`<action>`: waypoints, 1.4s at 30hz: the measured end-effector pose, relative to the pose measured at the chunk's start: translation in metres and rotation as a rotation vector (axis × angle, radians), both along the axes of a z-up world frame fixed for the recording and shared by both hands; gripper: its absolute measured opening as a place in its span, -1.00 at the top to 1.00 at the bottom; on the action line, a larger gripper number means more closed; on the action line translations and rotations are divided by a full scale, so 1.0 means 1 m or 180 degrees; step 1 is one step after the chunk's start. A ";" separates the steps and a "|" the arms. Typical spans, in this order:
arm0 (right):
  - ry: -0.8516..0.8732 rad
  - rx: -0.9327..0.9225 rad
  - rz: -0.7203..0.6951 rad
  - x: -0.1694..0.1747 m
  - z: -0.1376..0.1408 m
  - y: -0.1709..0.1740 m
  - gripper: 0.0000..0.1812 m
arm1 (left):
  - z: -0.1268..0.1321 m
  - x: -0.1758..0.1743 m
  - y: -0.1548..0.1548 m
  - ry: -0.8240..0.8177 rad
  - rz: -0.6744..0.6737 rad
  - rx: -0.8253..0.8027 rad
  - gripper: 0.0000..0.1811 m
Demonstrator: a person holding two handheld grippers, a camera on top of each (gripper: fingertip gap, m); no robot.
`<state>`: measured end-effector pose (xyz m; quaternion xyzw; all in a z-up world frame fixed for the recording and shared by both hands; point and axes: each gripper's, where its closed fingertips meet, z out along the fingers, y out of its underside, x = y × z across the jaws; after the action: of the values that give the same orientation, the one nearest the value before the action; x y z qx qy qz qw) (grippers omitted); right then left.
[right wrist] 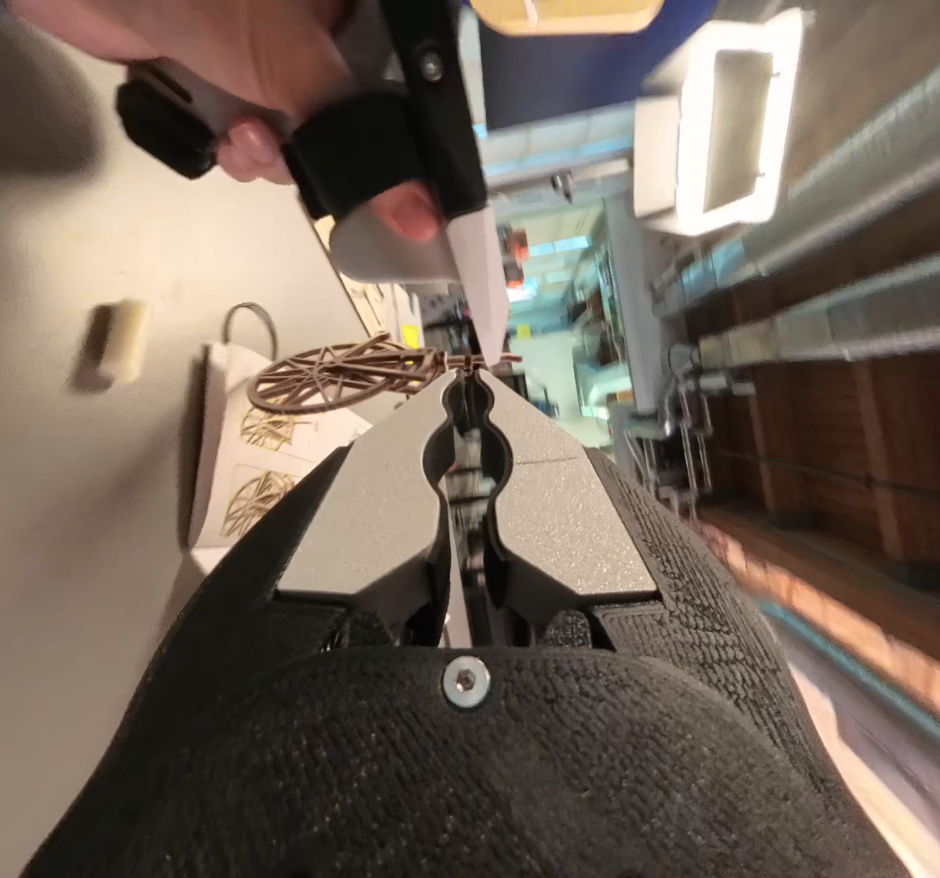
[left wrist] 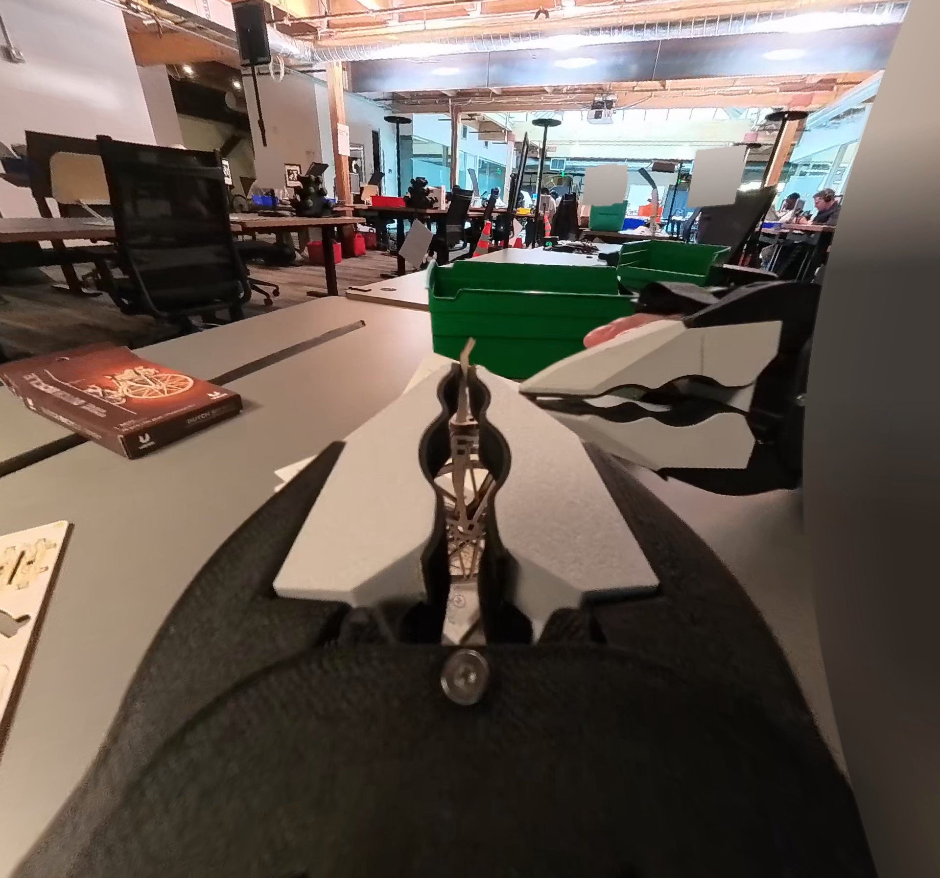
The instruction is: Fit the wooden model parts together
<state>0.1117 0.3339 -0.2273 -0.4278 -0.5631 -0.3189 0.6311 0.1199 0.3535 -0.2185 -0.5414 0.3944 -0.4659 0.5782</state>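
My left gripper (left wrist: 465, 370) is shut on the flat wooden bicycle model (left wrist: 464, 492), seen edge-on between its fingers, with a thin end poking out past the tips. In the right wrist view the left gripper (right wrist: 491, 352) comes down from the top, and the model's spoked wheel (right wrist: 325, 378) sticks out to its left. My right gripper (right wrist: 467, 374) is shut, with its tips pinching a small dark wooden piece (right wrist: 465, 366) against the model's frame. It also shows in the left wrist view (left wrist: 526, 390), just right of the left gripper's tips.
A brown model box (left wrist: 122, 398) lies on the grey table (left wrist: 315, 386) at the left. A wooden parts sheet (left wrist: 25, 569) is at the lower left. Stacked green bins (left wrist: 524, 314) stand behind the grippers. A paper instruction sheet (right wrist: 239, 447) lies under the wheel. The grippers are tip to tip, or close to it.
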 end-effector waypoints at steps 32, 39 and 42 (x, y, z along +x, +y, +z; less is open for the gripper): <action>-0.0040 -0.0324 -0.0382 0.005 -0.030 0.024 1.00 | -0.033 0.005 0.014 0.0542 -0.0690 -0.0567 0.97; -0.0060 -0.0329 -0.0350 0.002 -0.029 0.024 1.00 | -0.035 0.005 0.012 0.0639 -0.0840 -0.0607 0.97; -0.0053 -0.0361 -0.0347 0.002 -0.029 0.024 1.00 | -0.035 0.006 0.010 0.0669 -0.0893 -0.0654 0.98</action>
<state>0.1140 0.3581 -0.2567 -0.4902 -0.5613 -0.3240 0.5828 0.1254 0.3634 -0.2532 -0.5829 0.4744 -0.5206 0.4051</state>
